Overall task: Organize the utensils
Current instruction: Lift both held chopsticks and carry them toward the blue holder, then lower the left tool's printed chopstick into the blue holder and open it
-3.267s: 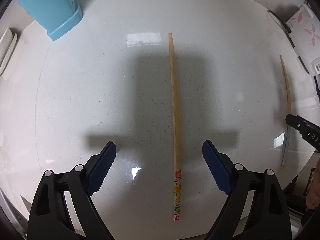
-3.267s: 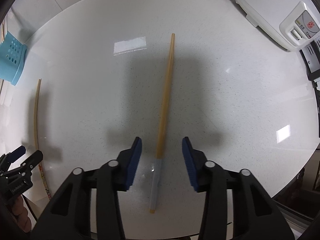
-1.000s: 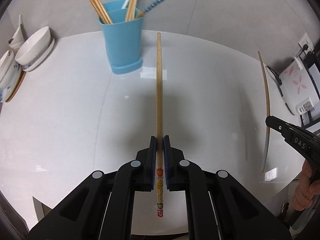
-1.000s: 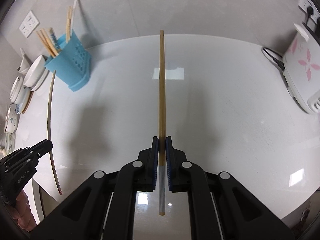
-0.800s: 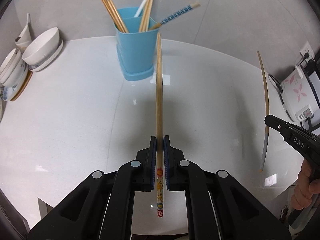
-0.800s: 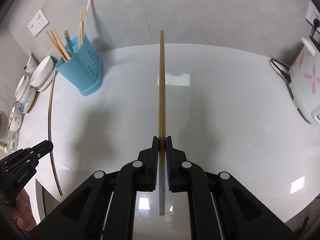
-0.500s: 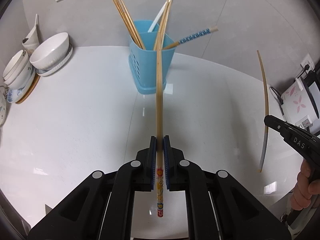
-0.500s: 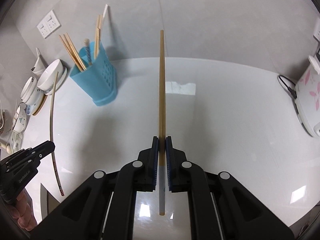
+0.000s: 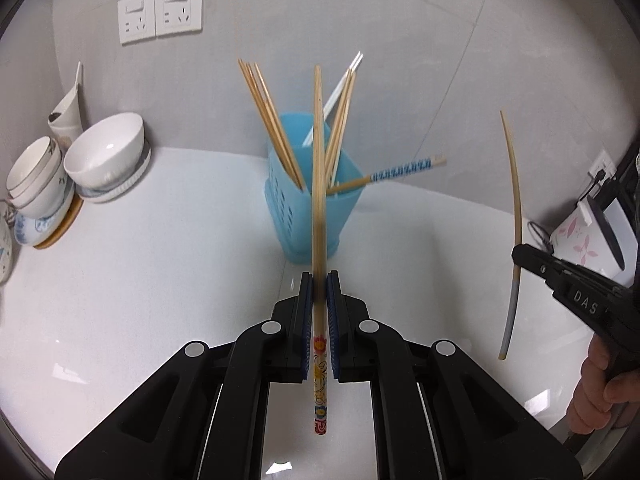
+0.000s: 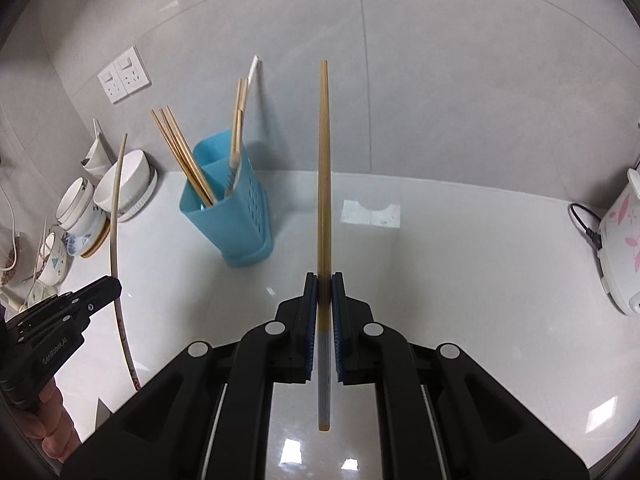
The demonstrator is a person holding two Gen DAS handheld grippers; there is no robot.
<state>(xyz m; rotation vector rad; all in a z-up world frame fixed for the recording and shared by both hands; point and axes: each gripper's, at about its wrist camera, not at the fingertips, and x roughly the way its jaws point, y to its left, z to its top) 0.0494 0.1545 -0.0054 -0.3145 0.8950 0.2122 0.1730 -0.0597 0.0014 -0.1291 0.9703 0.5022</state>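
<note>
In the left wrist view, our left gripper [image 9: 318, 296] clamps a flowered chopstick [image 9: 318, 184], held up before the blue holder [image 9: 310, 208]. In the right wrist view, our right gripper [image 10: 324, 300] clamps a grey-ended chopstick [image 10: 324, 184], the holder [image 10: 230, 212] left of it.

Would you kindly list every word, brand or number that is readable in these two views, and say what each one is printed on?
"DAS": on the side of the right claw, left wrist view; the rest is cut off.
"CenRobot.AI", roughly: on the side of the left claw, right wrist view; small, so the reading is uncertain.
Red mark at the end of the flowered chopstick: too blurred to read.
Wall sockets: no readable text.
</note>
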